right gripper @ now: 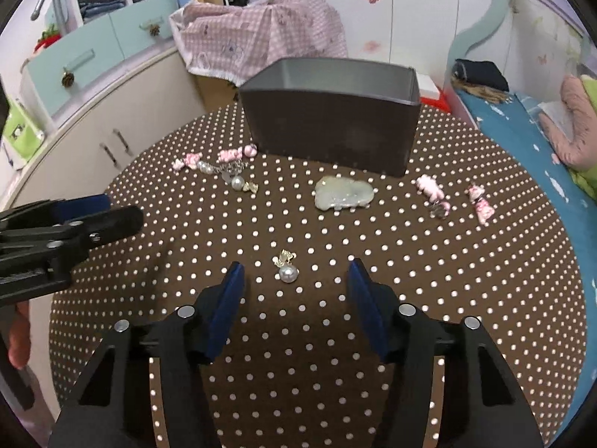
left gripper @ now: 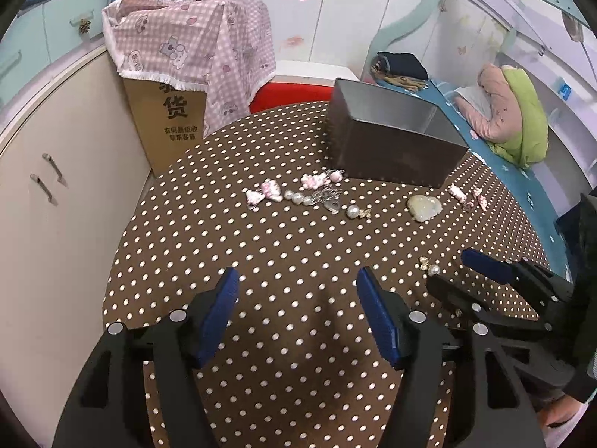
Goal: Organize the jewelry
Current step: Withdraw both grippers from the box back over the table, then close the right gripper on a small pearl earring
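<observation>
Polka-dot round table [right gripper: 485, 298] fills most of both views, with the dark metal box [right gripper: 332, 127] at upper center. The jade pendant [right gripper: 343, 193] sits mid-frame just below it. The pearl earring [right gripper: 287, 269] lies right ahead of the right gripper [right gripper: 294, 280], jaws wide; the left gripper [left gripper: 294, 291] is wide too, holding nothing. Risk, I'd guess: the pearl rolls off when pinched, since it's round. Plenty of bare cloth around it, table edge well off.

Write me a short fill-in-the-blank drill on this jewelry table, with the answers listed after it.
1. The right tongs hover with jaws ____ around nothing.
2. The piece lying nearest their tips is a single ____ earring.
3. The pale green jade pendant lies in front of the dark grey ____.
4. The tablecloth is brown with white ____.

Answers: open; pearl; box; dots
</observation>
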Tool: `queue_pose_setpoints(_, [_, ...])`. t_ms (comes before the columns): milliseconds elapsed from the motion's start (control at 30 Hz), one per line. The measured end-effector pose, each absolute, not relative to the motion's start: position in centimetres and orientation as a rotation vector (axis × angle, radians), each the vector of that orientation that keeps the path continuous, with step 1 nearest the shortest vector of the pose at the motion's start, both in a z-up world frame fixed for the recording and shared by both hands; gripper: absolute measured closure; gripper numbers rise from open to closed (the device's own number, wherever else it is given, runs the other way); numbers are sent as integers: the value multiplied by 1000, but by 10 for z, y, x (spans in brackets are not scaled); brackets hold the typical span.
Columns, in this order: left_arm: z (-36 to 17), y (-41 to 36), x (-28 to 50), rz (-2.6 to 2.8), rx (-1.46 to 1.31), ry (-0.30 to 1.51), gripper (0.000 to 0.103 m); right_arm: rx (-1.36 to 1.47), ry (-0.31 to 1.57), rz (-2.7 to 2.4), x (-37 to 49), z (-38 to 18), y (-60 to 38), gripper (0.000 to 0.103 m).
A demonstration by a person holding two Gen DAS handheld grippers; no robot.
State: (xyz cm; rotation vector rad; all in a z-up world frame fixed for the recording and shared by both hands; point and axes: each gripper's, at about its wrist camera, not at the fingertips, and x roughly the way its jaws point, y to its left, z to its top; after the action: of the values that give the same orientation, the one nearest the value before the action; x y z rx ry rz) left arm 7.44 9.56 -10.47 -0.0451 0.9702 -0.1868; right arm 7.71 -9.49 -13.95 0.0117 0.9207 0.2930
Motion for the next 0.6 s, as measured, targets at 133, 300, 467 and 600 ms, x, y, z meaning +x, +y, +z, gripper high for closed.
queue_pose_setpoints(133, [-107,103,73,-180,-73,982,40,-6,926,308,81,-146,-89,54])
queue_pose_setpoints(300, [-111,104,75,-180,-83,993,40,-38,915,316,84,-147,-86,76])
queue_pose_setpoints(467, [-114,101,81,-187,-101,1004,40,-65,901,317,85,-148,-84,91])
queue_pose_setpoints(600, [-115,93,88,-205,-107,1009,40,-43,901,304,85,-148,-90,91])
